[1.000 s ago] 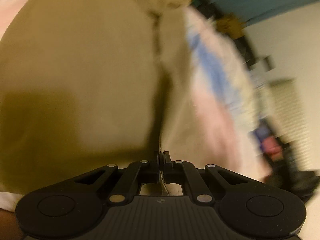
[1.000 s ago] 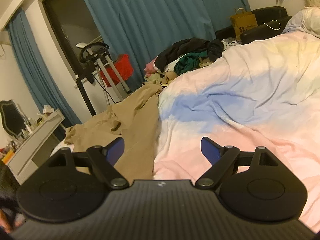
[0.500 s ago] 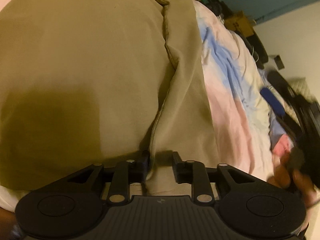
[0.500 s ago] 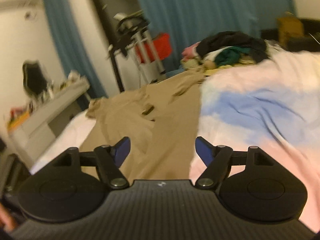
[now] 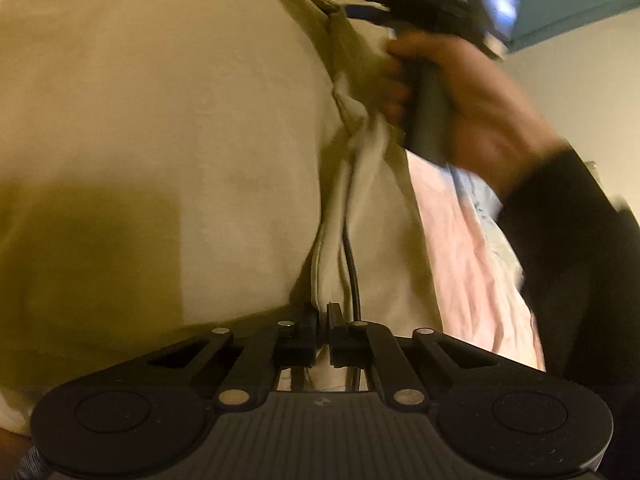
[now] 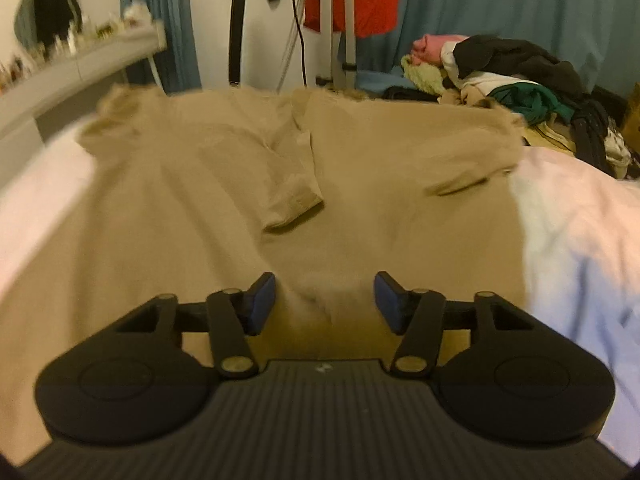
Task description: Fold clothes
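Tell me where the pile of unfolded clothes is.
In the right wrist view the clothes pile sits at upper right, on the far side of the bed just beyond the tan garment, in front of the blue curtain.

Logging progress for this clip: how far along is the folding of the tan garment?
Early. Done: the tan garment lies spread on the bed, not yet folded. In hand: the left gripper is shut on its edge, while the right gripper, jaws just closing but apart, has fabric between its pads, ungripped. Left: every fold, plus the clothes pile behind.
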`<state>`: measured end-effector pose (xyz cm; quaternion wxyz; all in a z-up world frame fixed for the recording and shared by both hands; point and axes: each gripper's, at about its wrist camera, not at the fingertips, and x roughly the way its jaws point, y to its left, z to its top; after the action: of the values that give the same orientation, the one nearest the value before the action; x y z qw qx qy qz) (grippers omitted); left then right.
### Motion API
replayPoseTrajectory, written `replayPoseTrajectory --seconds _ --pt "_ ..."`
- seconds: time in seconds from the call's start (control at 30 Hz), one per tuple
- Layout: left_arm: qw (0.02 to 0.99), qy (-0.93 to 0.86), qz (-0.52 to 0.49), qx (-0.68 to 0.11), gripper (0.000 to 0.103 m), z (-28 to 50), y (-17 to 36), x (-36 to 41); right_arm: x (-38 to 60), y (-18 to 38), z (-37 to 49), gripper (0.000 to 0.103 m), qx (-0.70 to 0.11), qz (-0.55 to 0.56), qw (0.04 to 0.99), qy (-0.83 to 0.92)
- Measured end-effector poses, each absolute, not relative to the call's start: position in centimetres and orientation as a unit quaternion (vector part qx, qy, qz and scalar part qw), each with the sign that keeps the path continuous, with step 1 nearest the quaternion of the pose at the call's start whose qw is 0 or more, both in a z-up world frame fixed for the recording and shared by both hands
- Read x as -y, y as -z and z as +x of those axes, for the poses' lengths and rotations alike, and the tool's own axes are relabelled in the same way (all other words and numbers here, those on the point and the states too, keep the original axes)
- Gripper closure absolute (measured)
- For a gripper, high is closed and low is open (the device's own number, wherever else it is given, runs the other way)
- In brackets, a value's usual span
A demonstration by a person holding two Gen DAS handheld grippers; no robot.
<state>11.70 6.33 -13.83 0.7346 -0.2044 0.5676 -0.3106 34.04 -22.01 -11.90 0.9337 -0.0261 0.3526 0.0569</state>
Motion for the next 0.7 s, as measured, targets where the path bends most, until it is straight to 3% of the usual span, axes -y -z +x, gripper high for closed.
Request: replayPoseTrajectory --seconds 0.03,0.13,0.17,0.4,0.57,0.63,0.67,0.7 --pt "0.736 0.315 -0.199 -0.565 0.099 11.7 13.7 -6.3 21.7 12.5 34.8 0.053 -0.356 -0.034 0.932 -0.053" --pt "0.740 0.333 -0.183 -0.555 0.100 11.4 13.2 -6.3 20.8 12.5 35.6 0.094 -0.337 -0.027 0.938 -0.076" --pt "0.739 0.340 -0.182 -0.552 0.100 11.3 13.0 -6.4 20.5 12.3 35.6 0.097 -0.330 -0.029 0.941 -0.075" --pt "0.750 0.369 -0.174 -0.521 0.101 9.2 10.7 -7.8 20.9 8.8 35.4 0.098 -0.248 0.035 0.965 -0.081" --pt "0.762 0.352 -0.157 -0.519 0.099 9.0 10.2 -8.3 20.5 9.7 36.7 0.098 -0.263 0.011 0.962 -0.074" --pt "0.767 0.347 -0.142 -0.521 0.090 9.0 10.1 -8.4 20.6 9.9 36.7 0.096 -0.263 0.012 0.962 -0.071" --pt "0.770 0.345 -0.131 -0.520 0.079 8.9 9.9 -8.5 20.7 9.9 36.6 0.096 -0.261 0.017 0.963 -0.069" --pt "0.776 0.343 -0.120 -0.516 0.061 8.8 9.6 -8.5 20.9 9.8 36.4 0.095 -0.259 0.022 0.963 -0.067"
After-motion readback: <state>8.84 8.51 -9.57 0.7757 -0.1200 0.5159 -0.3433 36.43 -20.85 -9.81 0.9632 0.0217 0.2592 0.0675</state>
